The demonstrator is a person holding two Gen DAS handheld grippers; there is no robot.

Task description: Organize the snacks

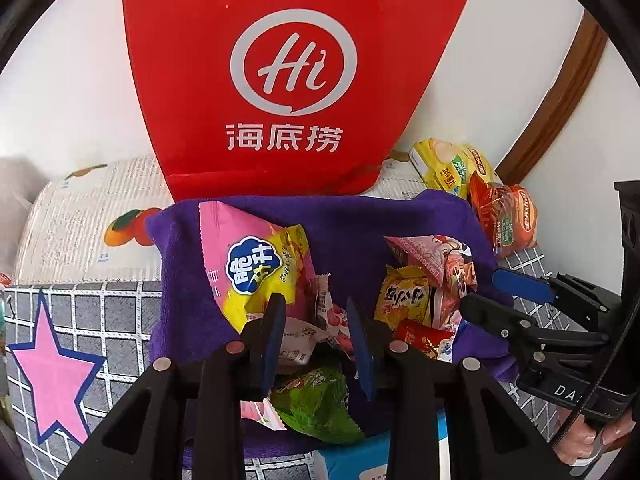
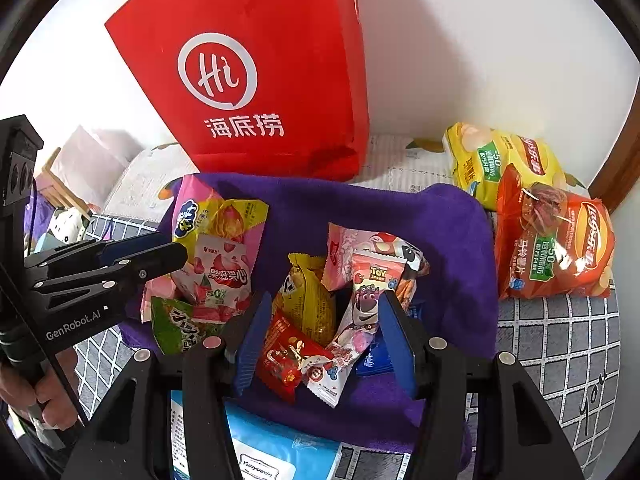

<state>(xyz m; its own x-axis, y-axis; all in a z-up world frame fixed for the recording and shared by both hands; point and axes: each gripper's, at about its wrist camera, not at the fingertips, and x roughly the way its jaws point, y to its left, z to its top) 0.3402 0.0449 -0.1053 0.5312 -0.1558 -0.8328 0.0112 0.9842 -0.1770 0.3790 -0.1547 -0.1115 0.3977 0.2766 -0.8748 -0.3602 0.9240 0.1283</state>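
Hovering just above the heap, the left gripper [image 1: 316, 344] has its fingers drawn close, nothing clearly pinched between them, over a green packet [image 1: 316, 404] and a white one. The right gripper [image 2: 326, 340] stands partly spread over a red sachet [image 2: 286, 354] and a Toy Story packet [image 2: 362, 312]. All lie on a purple towel [image 2: 440, 236]. Beyond it, two crisp bags [image 2: 556, 248] sit at the right, and a red paper bag [image 2: 256, 72] stands against the wall.

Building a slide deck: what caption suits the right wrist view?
Right gripper hovers over small snack packets piled on a purple towel, red bag behind.
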